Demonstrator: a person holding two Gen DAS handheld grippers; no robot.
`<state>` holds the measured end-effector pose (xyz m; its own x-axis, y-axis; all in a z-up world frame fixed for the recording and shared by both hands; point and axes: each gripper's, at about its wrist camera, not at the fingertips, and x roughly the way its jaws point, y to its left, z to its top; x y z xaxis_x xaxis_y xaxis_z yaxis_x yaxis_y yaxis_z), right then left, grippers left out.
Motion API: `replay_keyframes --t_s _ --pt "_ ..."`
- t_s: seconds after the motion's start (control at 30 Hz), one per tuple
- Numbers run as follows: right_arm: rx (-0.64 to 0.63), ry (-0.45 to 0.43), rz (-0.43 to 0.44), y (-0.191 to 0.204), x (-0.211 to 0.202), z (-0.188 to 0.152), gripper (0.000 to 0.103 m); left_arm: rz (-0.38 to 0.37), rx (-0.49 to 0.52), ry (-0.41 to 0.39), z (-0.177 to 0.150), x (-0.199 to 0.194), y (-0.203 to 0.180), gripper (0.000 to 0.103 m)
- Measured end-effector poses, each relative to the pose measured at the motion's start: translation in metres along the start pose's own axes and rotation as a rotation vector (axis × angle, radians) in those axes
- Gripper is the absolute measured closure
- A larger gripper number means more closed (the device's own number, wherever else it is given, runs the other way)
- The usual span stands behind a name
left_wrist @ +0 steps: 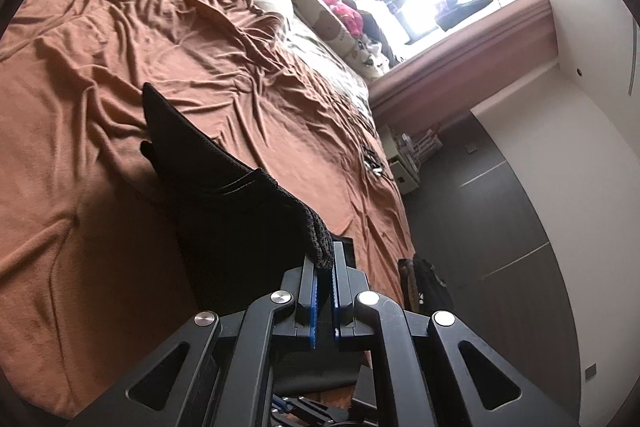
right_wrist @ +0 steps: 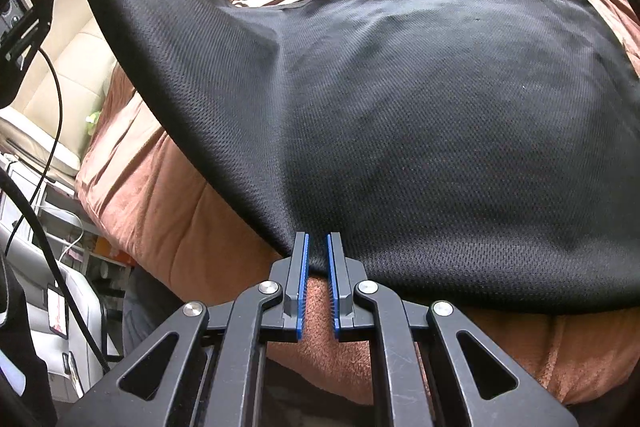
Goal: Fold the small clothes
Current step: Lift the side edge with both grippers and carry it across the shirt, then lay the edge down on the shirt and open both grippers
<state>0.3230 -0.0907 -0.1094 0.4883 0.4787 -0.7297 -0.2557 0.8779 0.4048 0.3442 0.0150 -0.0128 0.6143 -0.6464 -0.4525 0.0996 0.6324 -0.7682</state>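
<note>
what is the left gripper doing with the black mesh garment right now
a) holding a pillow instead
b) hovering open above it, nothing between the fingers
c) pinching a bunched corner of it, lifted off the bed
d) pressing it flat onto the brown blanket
c: in the left wrist view the left gripper has a bunched corner of the black mesh garment clamped between its blue pads, with the cloth hanging raised above the brown blanket.

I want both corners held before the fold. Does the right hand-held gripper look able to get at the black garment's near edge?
Probably yes: the right hand-held gripper already has the black garment edge between its blue pads, nothing in the way. The left hand-held gripper holds another corner.
</note>
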Motion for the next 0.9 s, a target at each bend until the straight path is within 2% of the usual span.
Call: replay_keyframes --t_s 0.17,0.37,0.43,0.47,0.5,0.57,0.83,0.87,0.9 --pt "-0.002 -0.022 0.019 -0.003 -0.006 0.001 0.097 -0.015 0.023 0.022 -0.003 0.008 -0.013 0.098" --pt "0.043 -0.109 0.033 -0.026 -0.042 0.002 0.096 -0.028 0.068 0.081 -0.012 0.028 -0.031 0.098" --pt "0.071 -0.146 0.025 -0.04 -0.06 0.001 0.089 -0.039 0.084 0.102 -0.015 0.037 -0.039 0.098" --pt "0.079 -0.162 0.02 -0.043 -0.066 -0.002 0.078 -0.045 0.091 0.111 -0.017 0.04 -0.042 0.098" --pt "0.088 -0.185 0.009 -0.048 -0.075 -0.004 0.059 -0.051 0.1 0.122 -0.018 0.045 -0.047 0.098" --pt "0.107 -0.237 -0.017 -0.057 -0.093 -0.012 0.042 -0.059 0.12 0.145 -0.022 0.054 -0.056 0.098" --pt "0.221 -0.311 -0.031 -0.1 -0.137 -0.038 0.042 -0.086 0.178 0.242 -0.041 0.092 -0.087 0.098" --pt "0.207 -0.28 -0.023 -0.103 -0.14 -0.041 0.042 -0.087 0.183 0.251 -0.044 0.095 -0.089 0.098" --pt "0.224 -0.286 -0.027 -0.109 -0.145 -0.046 0.042 -0.09 0.189 0.264 -0.048 0.1 -0.092 0.098"
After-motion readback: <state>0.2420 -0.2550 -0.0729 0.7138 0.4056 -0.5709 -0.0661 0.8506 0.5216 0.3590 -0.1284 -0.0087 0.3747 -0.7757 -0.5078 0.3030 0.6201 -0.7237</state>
